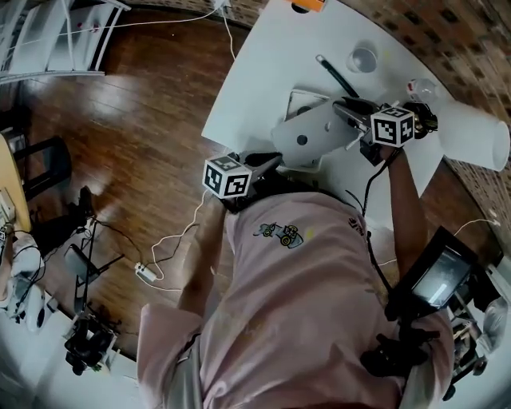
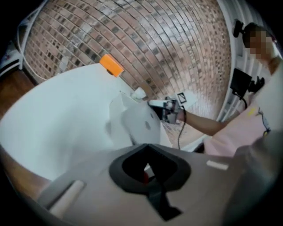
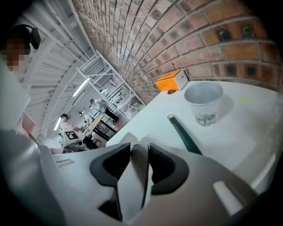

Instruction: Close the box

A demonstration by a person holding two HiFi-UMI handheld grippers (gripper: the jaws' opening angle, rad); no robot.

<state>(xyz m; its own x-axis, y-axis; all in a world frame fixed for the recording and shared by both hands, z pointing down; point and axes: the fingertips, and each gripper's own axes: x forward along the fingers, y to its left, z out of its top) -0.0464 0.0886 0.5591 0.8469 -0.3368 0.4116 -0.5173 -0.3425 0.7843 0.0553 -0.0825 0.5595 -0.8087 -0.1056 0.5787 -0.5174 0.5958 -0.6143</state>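
A white box (image 1: 297,152) stands near the front edge of the white table (image 1: 263,72), its lid (image 1: 315,128) raised at a slant. My right gripper (image 1: 346,109) reaches over it from the right. In the right gripper view, my right gripper (image 3: 139,163) is shut on a white flap of the lid (image 3: 135,181), which stands between the dark pads. My left gripper (image 1: 270,163) hovers at the box's near left side, shut with nothing in it. From the left gripper (image 2: 148,170), the box (image 2: 135,123) lies just ahead, with the right gripper (image 2: 159,106) at its far side.
A dark green pen (image 1: 339,76) and a clear cup (image 1: 362,58) lie behind the box. An orange block (image 1: 307,4) sits at the table's far edge, and a white cylinder (image 1: 471,132) at the right. Wooden floor with cables (image 1: 160,264) lies to the left.
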